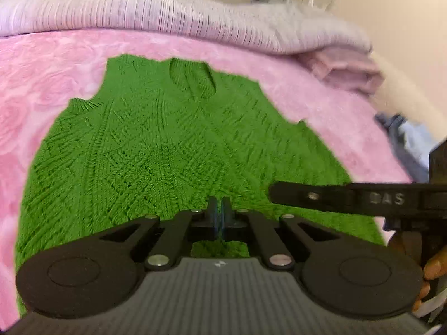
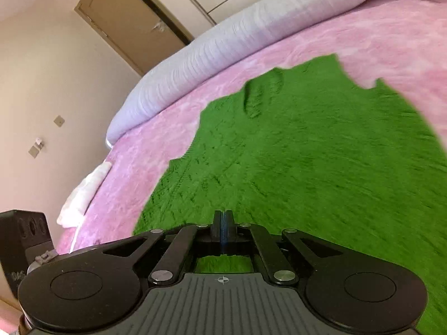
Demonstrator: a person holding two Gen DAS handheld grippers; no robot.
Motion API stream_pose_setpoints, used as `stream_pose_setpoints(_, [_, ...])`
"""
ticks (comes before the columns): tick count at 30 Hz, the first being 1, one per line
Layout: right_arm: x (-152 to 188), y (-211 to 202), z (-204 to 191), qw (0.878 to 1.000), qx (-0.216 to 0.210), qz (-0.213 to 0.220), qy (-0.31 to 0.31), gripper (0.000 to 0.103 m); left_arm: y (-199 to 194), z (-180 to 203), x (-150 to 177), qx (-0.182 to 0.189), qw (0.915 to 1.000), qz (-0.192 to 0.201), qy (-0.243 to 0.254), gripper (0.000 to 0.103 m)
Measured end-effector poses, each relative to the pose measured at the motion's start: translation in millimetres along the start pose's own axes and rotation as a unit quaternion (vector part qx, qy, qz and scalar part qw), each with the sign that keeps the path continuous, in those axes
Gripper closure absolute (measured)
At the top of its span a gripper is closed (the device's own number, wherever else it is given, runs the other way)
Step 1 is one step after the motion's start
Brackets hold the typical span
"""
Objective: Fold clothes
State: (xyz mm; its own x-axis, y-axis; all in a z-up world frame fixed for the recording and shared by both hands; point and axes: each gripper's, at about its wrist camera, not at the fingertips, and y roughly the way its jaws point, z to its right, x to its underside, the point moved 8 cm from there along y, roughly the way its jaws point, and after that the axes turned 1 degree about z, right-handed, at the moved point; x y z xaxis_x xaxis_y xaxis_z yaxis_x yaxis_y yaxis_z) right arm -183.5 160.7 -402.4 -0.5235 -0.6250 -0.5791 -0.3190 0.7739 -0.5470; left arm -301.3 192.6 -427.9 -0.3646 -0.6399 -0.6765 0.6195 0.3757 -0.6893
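Left gripper (image 1: 219, 205): jaws pressed together, nothing between, above green knitted vest (image 1: 156, 145) spread flat on pink blanket (image 1: 321, 106); right gripper (image 2: 222, 219): jaws likewise together, empty, over the vest's (image 2: 307, 153) lower edge; lilac pillow (image 2: 223, 42) beyond.

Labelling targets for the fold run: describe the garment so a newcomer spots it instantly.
Start at the pink rose-patterned blanket covering the bed, below the pale ribbed bolster. Spread flat on it lies the green knitted vest, sleeveless with a V-neck. It is the only bright green, cable-knit item; everything nearby is pink or lilac.
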Motion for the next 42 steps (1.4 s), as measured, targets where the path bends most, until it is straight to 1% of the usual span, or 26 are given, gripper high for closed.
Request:
stream_pose_setpoints(1, [1,10,2,1.0,0.0,-0.006,-0.004,0.103,7,-1,0,-0.016,0.9998,-0.003,0.015,0.102])
stream_pose_setpoints(2, [4,20,7,1.0,0.013,-0.015,-0.009,0.103,14,-6,2,-0.036,0.999,-0.006,0.026,0.101])
stream_pose_setpoints(3, [8,28,15,0.999,0.037,-0.028,-0.019,0.103,19,-10,4,-0.045,0.9985,-0.01,0.029,0.1])
stream_pose_setpoints(6, [9,26,24,0.999,0.041,-0.024,-0.011,0.103,15,-17,5,-0.033,0.9994,-0.007,0.007,0.1])
stream_pose_setpoints(7, [9,23,24,0.999,0.046,-0.021,-0.011,0.103,11,-17,5,-0.038,0.9992,-0.006,0.014,0.1])
stream_pose_setpoints(8, [6,17,26,0.997,0.073,-0.014,-0.016,0.103,7,-17,4,-0.043,0.9988,-0.004,0.022,0.1])
stream_pose_setpoints(9, [0,10,28,0.996,0.09,-0.003,-0.018,0.103,2,-17,4,-0.048,0.9985,-0.002,0.028,0.101])
stream_pose_setpoints(10, [-3,1,30,0.997,0.079,0.006,-0.012,0.103,-4,-17,4,-0.047,0.9984,0.004,0.032,0.101])
stream_pose_setpoints(12, [-3,-13,42,0.999,0.046,0.0,0.02,0.103,-9,-23,9,-0.043,0.9987,0.005,0.027,0.101])
stream_pose_setpoints(13, [0,-15,51,0.998,0.052,-0.01,0.024,0.103,-10,-26,13,-0.041,0.9989,0.001,0.023,0.1])
stream_pose_setpoints(14, [5,-15,61,0.997,0.064,-0.023,0.023,0.103,-7,-29,19,-0.049,0.9985,-0.004,0.025,0.1])
stream_pose_setpoints(15, [8,-17,67,0.998,0.063,-0.025,0.021,0.103,-9,-31,22,-0.05,0.9983,0.001,0.03,0.099])
stream_pose_setpoints(17, [9,-29,71,0.997,0.061,-0.034,0.019,0.103,-16,-30,20,-0.055,0.9979,-0.008,0.035,0.1])
stream_pose_setpoints(20, [-2,-49,67,0.994,0.084,-0.053,-0.034,0.103,-32,-36,10,-0.055,0.9974,-0.006,0.045,0.099])
stream_pose_setpoints(21, [-6,-55,65,0.993,0.09,-0.054,-0.057,0.097,-35,-41,3,-0.054,0.9975,-0.005,0.045,0.099])
stream_pose_setpoints(22, [-12,-63,66,0.99,0.1,-0.049,-0.083,0.087,-38,-45,-3,-0.053,0.9975,-0.004,0.046,0.099])
stream_pose_setpoints(23, [-20,-72,67,0.987,0.111,-0.044,-0.11,0.079,-40,-50,-10,-0.052,0.9976,-0.002,0.046,0.099])
stream_pose_setpoints(24, [-27,-77,69,0.984,0.12,-0.041,-0.128,0.061,-41,-54,-17,-0.05,0.9977,-0.003,0.046,0.099])
stream_pose_setpoints(25, [-36,-81,74,0.981,0.129,-0.045,-0.14,0.051,-39,-57,-25,-0.045,0.9978,-0.005,0.049,0.099])
stream_pose_setpoints(26, [-43,-85,79,0.978,0.136,-0.052,-0.149,0.051,-37,-61,-33,-0.04,0.9978,-0.008,0.052,0.099])
stream_pose_setpoints(28, [-58,-84,91,0.973,0.145,-0.065,-0.17,0.051,-26,-67,-48,-0.034,0.9971,-0.017,0.065,0.098])
stream_pose_setpoints(30, [-72,-73,105,0.97,0.141,-0.088,-0.176,0.051,-14,-73,-61,-0.032,0.9963,-0.027,0.075,0.098])
stream_pose_setpoints(33, [-93,-55,128,0.968,0.136,-0.115,-0.175,0.051,13,-93,-79,-0.034,0.996,-0.045,0.07,0.094])
stream_pose_setpoints(35, [-110,-43,142,0.968,0.133,-0.125,-0.172,0.051,30,-107,-91,-0.029,0.9965,-0.051,0.06,0.091])
stream_pose_setpoints(38, [-133,-16,158,0.966,0.121,-0.136,-0.186,0.051,62,-131,-110,-0.022,0.9968,-0.064,0.042,0.085])
stream_pose_setpoints(42, [-162,24,175,0.961,0.113,-0.146,-0.208,0.051,99,-161,-136,-0.011,0.998,-0.062,0.009,0.077])
